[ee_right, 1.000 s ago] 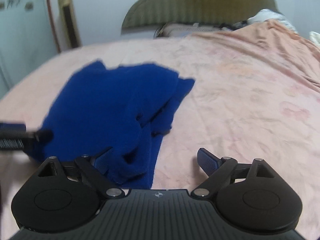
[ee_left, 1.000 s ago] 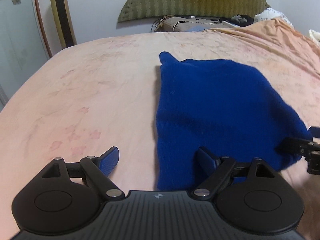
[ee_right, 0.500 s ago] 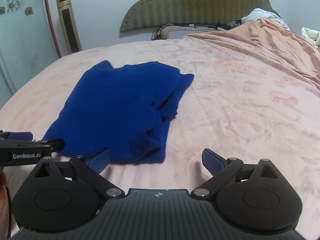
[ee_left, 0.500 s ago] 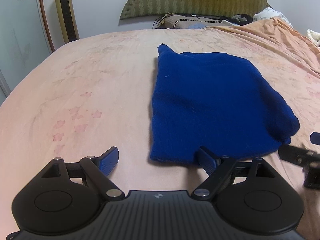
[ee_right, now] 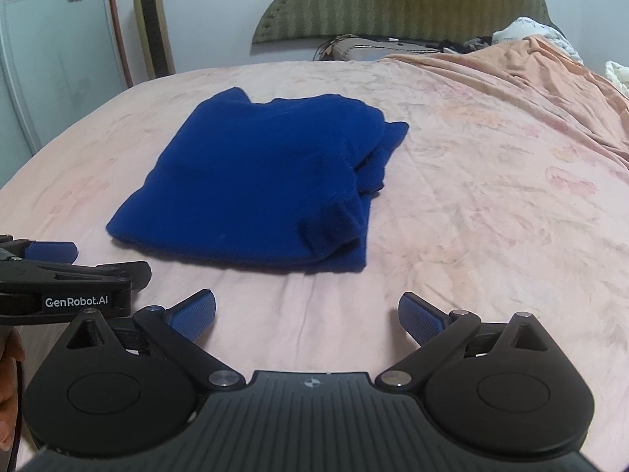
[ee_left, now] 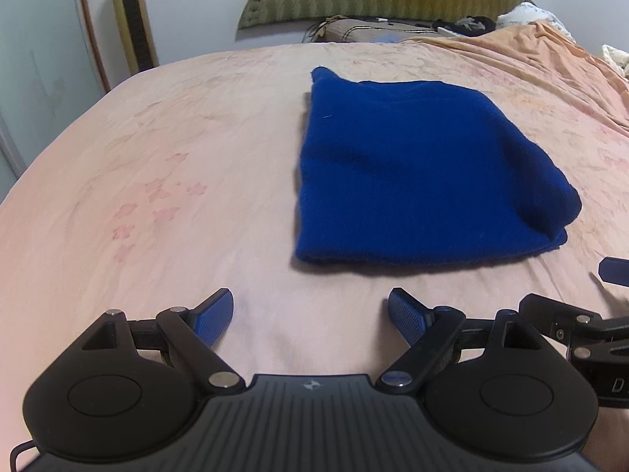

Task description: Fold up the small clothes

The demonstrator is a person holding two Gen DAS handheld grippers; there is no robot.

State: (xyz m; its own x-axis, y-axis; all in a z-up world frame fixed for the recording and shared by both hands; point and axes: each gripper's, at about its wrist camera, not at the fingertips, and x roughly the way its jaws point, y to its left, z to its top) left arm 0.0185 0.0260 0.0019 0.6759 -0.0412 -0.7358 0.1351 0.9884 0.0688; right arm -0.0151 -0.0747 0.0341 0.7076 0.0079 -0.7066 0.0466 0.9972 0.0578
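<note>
Now my left gripper (ee_left: 310, 310) gapes wide with nothing between its pads, and my right gripper (ee_right: 307, 311), whose jaws have just been opening, is as wide and as bare; both hang over the sheet (ee_left: 165, 181) just short of the sweater (ee_right: 259, 181). It lies folded flat on the bed, long axis running away from me toward the headboard (ee_right: 401, 4).
</note>
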